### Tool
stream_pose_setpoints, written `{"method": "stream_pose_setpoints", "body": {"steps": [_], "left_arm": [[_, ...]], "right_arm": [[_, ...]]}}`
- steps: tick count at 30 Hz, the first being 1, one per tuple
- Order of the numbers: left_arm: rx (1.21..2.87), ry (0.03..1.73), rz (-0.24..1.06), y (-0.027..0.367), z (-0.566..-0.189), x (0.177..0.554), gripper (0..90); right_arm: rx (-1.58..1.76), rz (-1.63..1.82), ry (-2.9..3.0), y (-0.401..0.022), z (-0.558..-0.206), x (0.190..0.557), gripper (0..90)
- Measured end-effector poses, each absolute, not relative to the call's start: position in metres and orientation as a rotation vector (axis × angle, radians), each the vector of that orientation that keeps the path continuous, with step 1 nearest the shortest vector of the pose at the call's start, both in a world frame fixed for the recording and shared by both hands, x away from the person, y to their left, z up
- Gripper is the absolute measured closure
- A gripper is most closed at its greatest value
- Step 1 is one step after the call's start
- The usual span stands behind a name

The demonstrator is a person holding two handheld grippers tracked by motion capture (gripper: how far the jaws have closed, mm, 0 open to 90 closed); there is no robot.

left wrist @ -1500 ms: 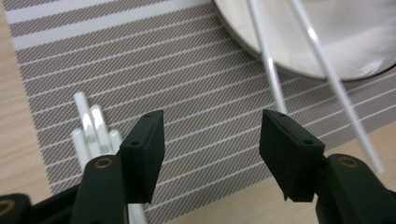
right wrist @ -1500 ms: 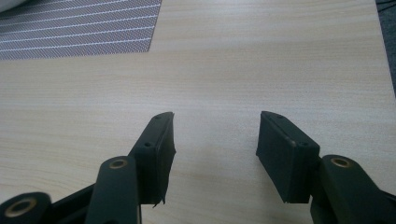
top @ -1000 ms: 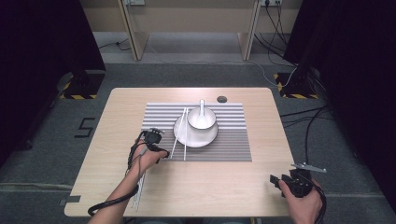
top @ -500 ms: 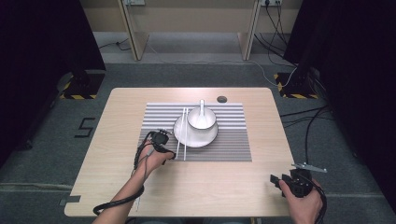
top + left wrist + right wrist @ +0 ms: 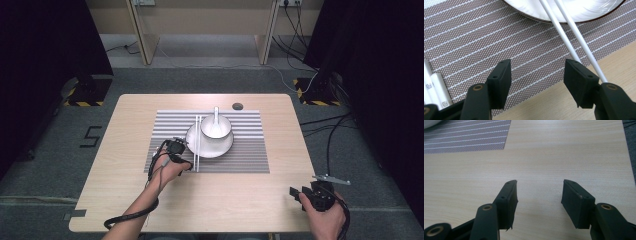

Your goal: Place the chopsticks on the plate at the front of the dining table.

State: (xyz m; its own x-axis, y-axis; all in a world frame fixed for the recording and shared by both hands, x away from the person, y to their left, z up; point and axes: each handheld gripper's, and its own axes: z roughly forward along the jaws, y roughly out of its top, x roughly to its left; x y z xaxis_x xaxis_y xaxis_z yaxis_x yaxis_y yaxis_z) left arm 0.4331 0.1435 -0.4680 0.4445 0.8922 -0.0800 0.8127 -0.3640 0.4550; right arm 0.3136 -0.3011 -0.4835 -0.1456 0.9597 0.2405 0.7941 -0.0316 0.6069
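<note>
A white plate [image 5: 220, 146] sits on a striped placemat [image 5: 250, 155], with a white bowl [image 5: 216, 127] and a white spoon [image 5: 216, 111] on it. Two white chopsticks [image 5: 197, 145] lie across the plate's left edge. My left gripper [image 5: 176, 146] hovers open just left of them, over the mat. In the left gripper view, the chopsticks [image 5: 564, 32] run from the plate [image 5: 574, 10] down past the right jaw, outside the gap of the left gripper [image 5: 537, 72]. My right gripper [image 5: 297, 192] is open over bare wood at the near right, and nothing lies between the jaws of the right gripper [image 5: 539, 192].
A small dark round disc [image 5: 237, 105] lies on the table [image 5: 130, 130] behind the mat. Two white rod ends with square marks [image 5: 435, 86] rest on the mat at the left jaw's side. The mat's corner [image 5: 474, 137] lies far ahead of the right gripper.
My left hand and gripper have shifted right, closer to the chopsticks and the plate's edge. The right hand has stayed put.
</note>
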Motion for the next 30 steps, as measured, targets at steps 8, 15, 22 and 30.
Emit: {"method": "stream_pose_setpoints", "body": {"steps": [8, 15, 22, 30], "left_arm": [[2.259, 1.423, 0.269, 0.148, -0.466, 0.428, 37.4], [2.248, 1.416, 0.290, 0.160, -0.463, 0.422, 36.2], [2.235, 1.418, 0.302, 0.170, -0.461, 0.416, 35.5], [2.211, 1.413, 0.312, 0.180, -0.461, 0.408, 34.7]], "right_arm": [[1.868, 0.946, 1.986, -0.301, -0.483, 0.314, 46.5], [1.868, 0.943, 1.988, -0.301, -0.484, 0.314, 46.5], [1.865, 0.941, 1.987, -0.301, -0.484, 0.314, 46.5], [1.872, 0.942, 1.983, -0.300, -0.484, 0.314, 46.5]]}}
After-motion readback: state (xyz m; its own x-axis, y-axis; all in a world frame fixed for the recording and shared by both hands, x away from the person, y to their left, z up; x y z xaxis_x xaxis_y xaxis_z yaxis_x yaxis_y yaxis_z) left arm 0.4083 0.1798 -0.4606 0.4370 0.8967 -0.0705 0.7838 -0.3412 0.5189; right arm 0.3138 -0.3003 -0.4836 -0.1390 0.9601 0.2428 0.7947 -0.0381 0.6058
